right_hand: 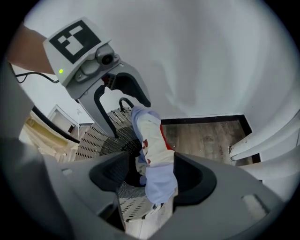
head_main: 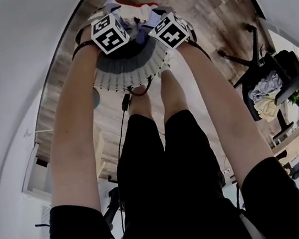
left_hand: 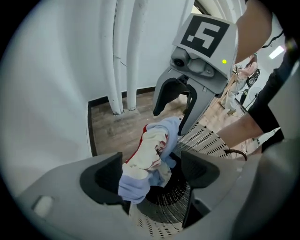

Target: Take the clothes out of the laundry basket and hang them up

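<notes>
Blue-and-cream garment (left_hand: 150,154) rises out of the laundry basket (left_hand: 201,136), lying against one pad of the left gripper (left_hand: 152,173), whose tongs stand spread with a clear gap on the other side. Further right, the right gripper (right_hand: 152,176) has tongs nearly filled by the cloth and seems to pinch it. Judging by this, the task is early: one piece is lifting out and none of it is hung yet.
</notes>
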`<state>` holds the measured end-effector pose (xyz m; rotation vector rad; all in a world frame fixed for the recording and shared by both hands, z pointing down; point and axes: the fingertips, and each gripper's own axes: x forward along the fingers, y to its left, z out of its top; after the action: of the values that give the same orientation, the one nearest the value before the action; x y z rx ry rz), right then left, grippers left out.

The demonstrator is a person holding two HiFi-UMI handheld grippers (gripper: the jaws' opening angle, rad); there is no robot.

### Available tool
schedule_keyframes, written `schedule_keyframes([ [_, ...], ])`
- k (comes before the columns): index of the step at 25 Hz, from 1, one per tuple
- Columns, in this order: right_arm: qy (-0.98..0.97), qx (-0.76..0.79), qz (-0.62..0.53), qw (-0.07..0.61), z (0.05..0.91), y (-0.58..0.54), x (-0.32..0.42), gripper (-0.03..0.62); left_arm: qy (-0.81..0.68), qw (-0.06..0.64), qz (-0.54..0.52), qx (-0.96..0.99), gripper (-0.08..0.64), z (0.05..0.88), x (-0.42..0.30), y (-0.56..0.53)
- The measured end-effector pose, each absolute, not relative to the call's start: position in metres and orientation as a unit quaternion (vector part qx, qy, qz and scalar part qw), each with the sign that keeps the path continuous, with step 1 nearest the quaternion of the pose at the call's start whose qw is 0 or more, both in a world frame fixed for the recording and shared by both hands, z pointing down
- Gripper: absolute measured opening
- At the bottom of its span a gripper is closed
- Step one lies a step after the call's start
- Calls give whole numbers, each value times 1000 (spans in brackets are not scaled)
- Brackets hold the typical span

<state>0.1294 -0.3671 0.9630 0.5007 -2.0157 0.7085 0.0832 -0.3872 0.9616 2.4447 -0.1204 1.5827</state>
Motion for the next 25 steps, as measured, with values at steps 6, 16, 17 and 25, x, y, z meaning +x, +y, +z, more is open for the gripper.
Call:
schedule_keyframes([
  [6,-814,174,282,477,996,-368,121,281,-28,114,567,816,360,999,76,-391],
  [16,-806,165,294,487,1025,-367,130,229,-15,84,618,781,281,1029,79,-399],
  [17,-807,164,294,485,1026,-367,129,225,-12,79,627,775,271,1032,77,-401],
  [25,-808,153,290,489,1028,-367,127,115,5,54,660,749,123,1042,73,-403],
])
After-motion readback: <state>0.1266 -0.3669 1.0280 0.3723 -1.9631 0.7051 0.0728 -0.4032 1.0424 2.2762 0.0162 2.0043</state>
